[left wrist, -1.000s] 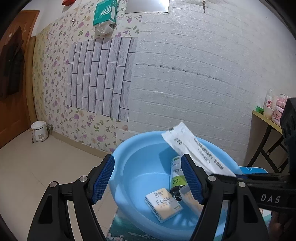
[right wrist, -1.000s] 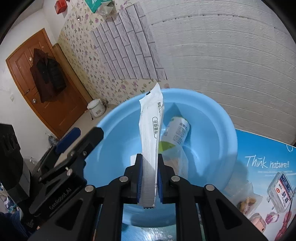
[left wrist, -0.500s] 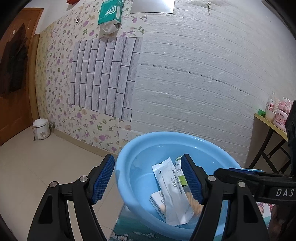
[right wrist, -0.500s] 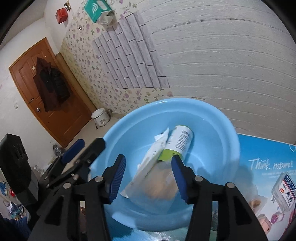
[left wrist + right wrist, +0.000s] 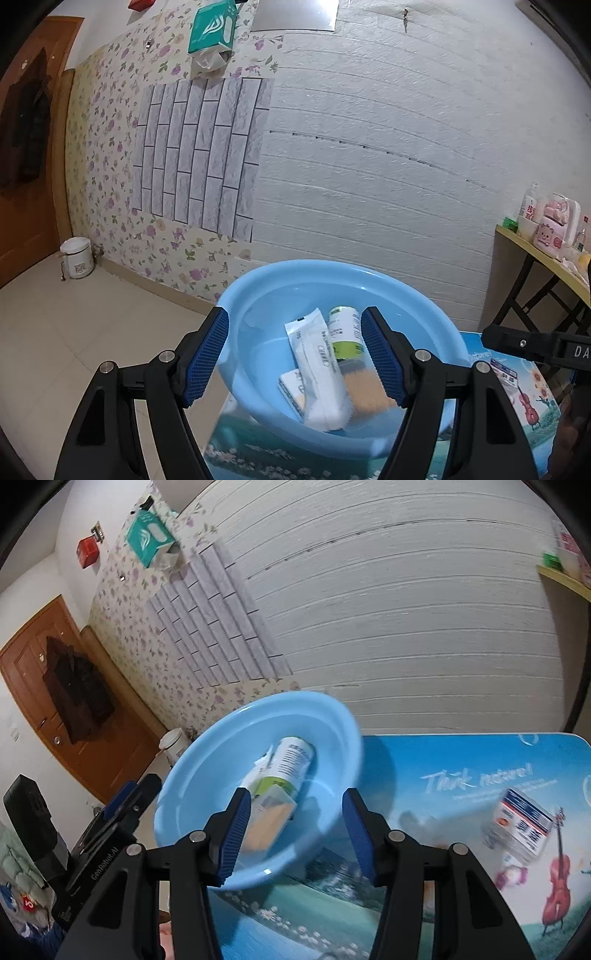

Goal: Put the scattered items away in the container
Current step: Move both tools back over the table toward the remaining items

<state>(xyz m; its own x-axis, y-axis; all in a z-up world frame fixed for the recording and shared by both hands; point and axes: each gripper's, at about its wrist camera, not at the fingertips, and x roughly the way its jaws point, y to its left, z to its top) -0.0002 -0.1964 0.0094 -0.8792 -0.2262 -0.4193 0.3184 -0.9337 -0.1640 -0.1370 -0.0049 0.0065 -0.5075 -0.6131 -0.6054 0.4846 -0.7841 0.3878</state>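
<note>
A light blue basin [image 5: 424, 295] sits at the left end of the counter [image 5: 443, 760], whose printed top carries the words "Think nature!" [image 5: 480, 777] beside cartoon pictures and a red violin. Inside the basin lie a long white sachet [image 5: 317, 373] with small black print too fine to read, a white-and-green cylindrical bottle [image 5: 291, 764] covered in lines of unreadable text, a small white tissue pack [image 5: 291, 387] partly under the sachet, and a clear box of tan sticks [image 5: 269, 821] near the bottle's green end. The left gripper [image 5: 295, 358] hovers on the basin's near side, its blue-padded fingers apart and gripping nothing. The right gripper [image 5: 295, 829] is over the basin's near right edge; its fingers have just been opening and now stand apart, nothing between them, the sachet lying free in the basin. The left tool's black body, seen from the right wrist, reads "GenRobot.AI" [image 5: 105, 864]. A small blue, white and red box [image 5: 521, 825] rests on the counter at the right, well apart from the basin, its print blurred. A green tissue box [image 5: 212, 26] hangs on the floral wall.
</note>
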